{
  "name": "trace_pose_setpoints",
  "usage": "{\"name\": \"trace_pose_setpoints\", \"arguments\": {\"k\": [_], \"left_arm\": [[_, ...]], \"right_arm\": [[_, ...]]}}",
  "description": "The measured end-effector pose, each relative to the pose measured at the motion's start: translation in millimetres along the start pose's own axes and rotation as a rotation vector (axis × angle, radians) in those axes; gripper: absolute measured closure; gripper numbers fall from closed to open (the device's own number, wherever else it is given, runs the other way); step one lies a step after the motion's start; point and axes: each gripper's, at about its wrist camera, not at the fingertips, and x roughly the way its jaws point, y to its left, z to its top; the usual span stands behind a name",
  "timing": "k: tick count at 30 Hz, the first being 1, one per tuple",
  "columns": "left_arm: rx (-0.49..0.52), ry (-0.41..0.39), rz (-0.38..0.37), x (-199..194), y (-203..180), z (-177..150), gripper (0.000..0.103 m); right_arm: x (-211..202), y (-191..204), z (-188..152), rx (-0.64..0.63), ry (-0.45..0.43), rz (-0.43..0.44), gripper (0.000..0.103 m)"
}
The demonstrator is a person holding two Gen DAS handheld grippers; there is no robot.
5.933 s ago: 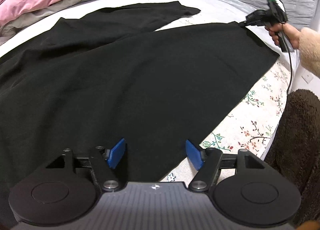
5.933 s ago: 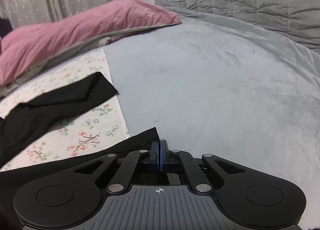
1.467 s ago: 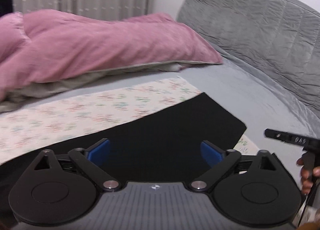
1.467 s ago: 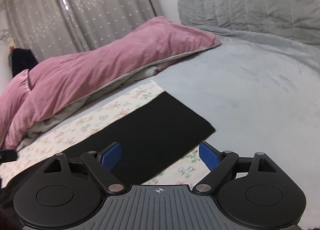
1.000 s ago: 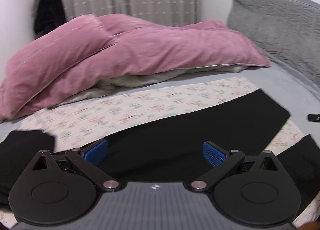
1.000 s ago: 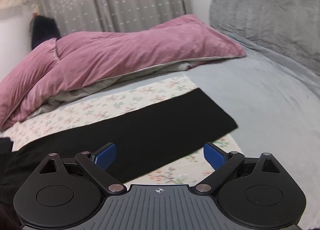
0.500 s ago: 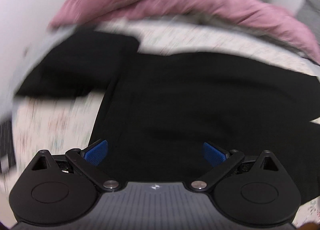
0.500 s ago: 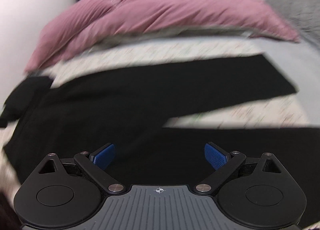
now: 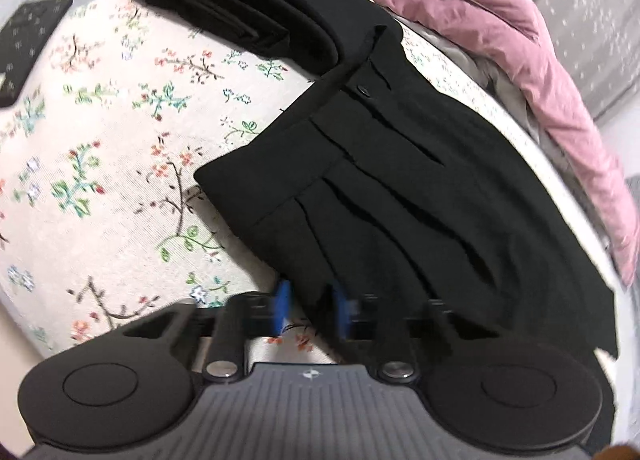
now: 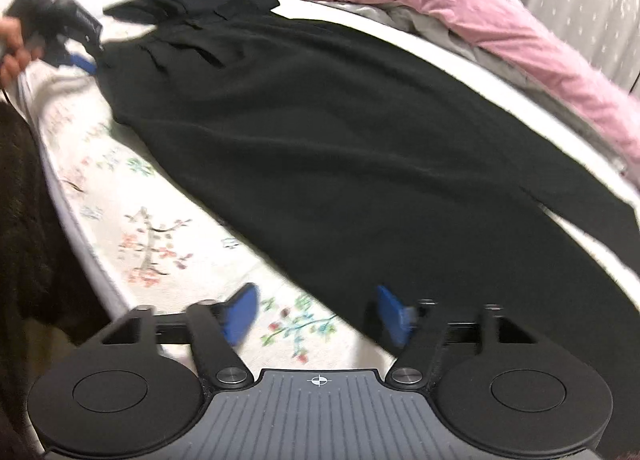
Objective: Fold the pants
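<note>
The black pants [image 10: 340, 140] lie on the floral sheet [image 10: 160, 236]. The right gripper [image 10: 316, 316], jaws just closing, straddles their near edge. The left gripper [image 10: 80, 56] is at their waistband.

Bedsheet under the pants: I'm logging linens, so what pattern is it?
The bedsheet is cream with small floral sprigs, clearest in the left wrist view.

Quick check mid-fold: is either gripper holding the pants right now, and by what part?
The left gripper has been closing on the pants at the near waist corner. The right gripper, also closing, straddles the near side edge but grips nothing yet.
</note>
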Motion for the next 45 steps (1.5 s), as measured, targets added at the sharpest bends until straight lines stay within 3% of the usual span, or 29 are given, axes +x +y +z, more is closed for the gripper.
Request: {"name": "trace_pose_setpoints", "arguments": {"k": [1, 2, 4, 5, 8, 13, 25, 28, 33, 37, 42, 45], "left_arm": [[-0.009, -0.005, 0.006, 0, 0, -1, 0.074], [-0.008, -0.012, 0.011, 0, 0, -2, 0.076], [0.006, -0.028, 0.021, -1, 2, -2, 0.079], [0.017, -0.037, 0.029, -5, 2, -4, 0.080], [0.062, -0.051, 0.056, -13, -1, -5, 0.081], [0.103, -0.056, 0.098, -17, 0, 0, 0.081], [0.142, -0.015, 0.151, -9, 5, -5, 0.079], [0.160, -0.019, 0.156, -12, 3, -5, 0.071], [0.178, -0.016, 0.135, -19, 0, -13, 0.057], [0.162, 0.031, 0.051, -17, -6, -22, 0.057], [0.130, 0.034, 0.036, -7, -12, -25, 0.059], [0.101, 0.016, 0.061, -4, -12, -24, 0.074]], "right_arm": [[1, 0, 1, -0.005, -0.013, -0.016, 0.048], [2, 2, 3, -0.023, -0.020, -0.035, 0.063], [5, 5, 3, -0.066, -0.015, -0.051, 0.080], [5, 7, 3, -0.097, -0.011, -0.046, 0.095], [2, 14, 3, -0.186, 0.010, -0.036, 0.099], [-15, 6, 0, -0.182, 0.027, 0.017, 0.103], [-13, 14, -4, -0.191, 0.061, 0.063, 0.103], [-14, 8, -7, -0.173, 0.068, 0.054, 0.102], [-21, -28, -24, -0.105, 0.093, -0.085, 0.084], [-28, -67, -50, -0.037, 0.128, -0.182, 0.055], [-42, -113, -74, 0.071, 0.161, -0.226, 0.052], [-46, -127, -87, 0.055, 0.193, -0.315, 0.056]]}}
